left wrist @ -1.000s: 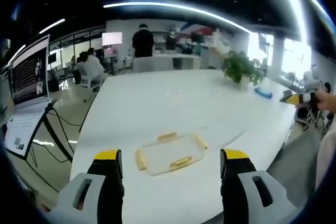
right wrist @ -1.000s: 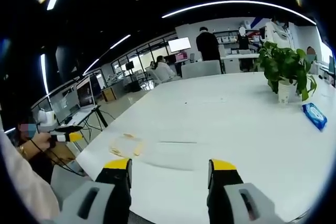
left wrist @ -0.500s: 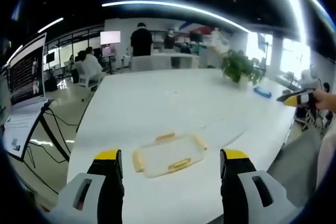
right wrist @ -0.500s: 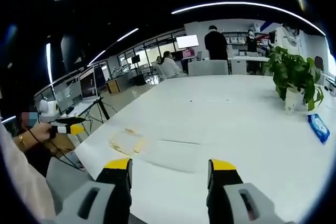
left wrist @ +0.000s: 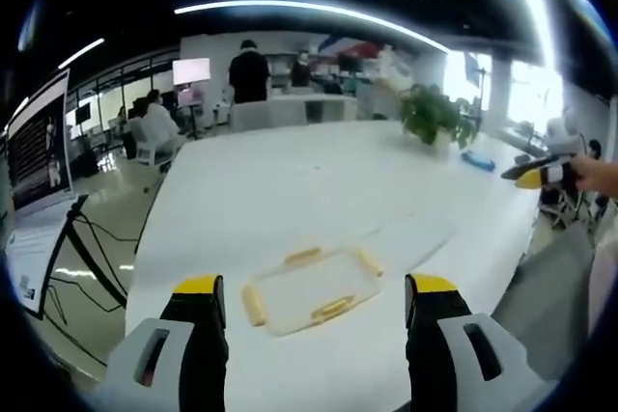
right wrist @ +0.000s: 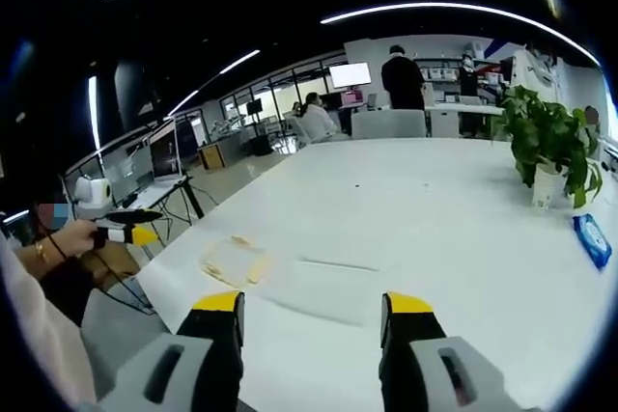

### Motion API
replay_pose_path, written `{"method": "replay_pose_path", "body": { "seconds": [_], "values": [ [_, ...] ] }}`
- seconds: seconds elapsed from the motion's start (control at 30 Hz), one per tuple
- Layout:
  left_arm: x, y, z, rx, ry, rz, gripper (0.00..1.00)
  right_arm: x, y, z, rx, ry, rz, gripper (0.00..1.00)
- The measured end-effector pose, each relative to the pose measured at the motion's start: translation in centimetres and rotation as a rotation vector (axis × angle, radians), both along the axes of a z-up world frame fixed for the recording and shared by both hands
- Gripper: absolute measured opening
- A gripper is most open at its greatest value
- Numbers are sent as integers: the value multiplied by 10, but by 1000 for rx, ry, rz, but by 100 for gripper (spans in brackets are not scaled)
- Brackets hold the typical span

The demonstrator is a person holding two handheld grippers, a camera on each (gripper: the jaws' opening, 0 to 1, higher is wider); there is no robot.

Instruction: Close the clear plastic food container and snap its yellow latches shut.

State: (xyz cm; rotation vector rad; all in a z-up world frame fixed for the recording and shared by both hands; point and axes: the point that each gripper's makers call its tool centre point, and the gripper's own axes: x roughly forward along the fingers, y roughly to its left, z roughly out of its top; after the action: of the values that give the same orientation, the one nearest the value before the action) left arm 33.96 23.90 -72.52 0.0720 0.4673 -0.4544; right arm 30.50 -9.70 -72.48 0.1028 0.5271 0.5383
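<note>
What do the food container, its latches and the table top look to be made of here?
Container: clear, slightly glossy plastic; the white table shows through it. Latches: opaque yellow plastic, matte as far as the blur allows. Table: smooth white top with a soft sheen from the ceiling lights, probably laminate or painted board; the exact material cannot be told.
</note>
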Motion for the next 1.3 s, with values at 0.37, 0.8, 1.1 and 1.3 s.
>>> {"method": "replay_pose_path", "body": {
  "seconds": [0.37, 0.8, 1.1, 1.3],
  "values": [
    [8, 7, -7, 39, 16, -12, 75, 8, 7, 1, -9, 7, 10, 57],
    [20, 13, -6, 53, 23, -18, 75, 21, 11, 3, -35, 2, 15, 57],
    [24, 14, -12, 61, 41, -31, 74, 27, 13, 2, -44, 8, 28, 57],
    [29, 13, -15, 67, 45, -46, 74, 31, 18, 1, -52, 10, 47, 57]
  ]
}}
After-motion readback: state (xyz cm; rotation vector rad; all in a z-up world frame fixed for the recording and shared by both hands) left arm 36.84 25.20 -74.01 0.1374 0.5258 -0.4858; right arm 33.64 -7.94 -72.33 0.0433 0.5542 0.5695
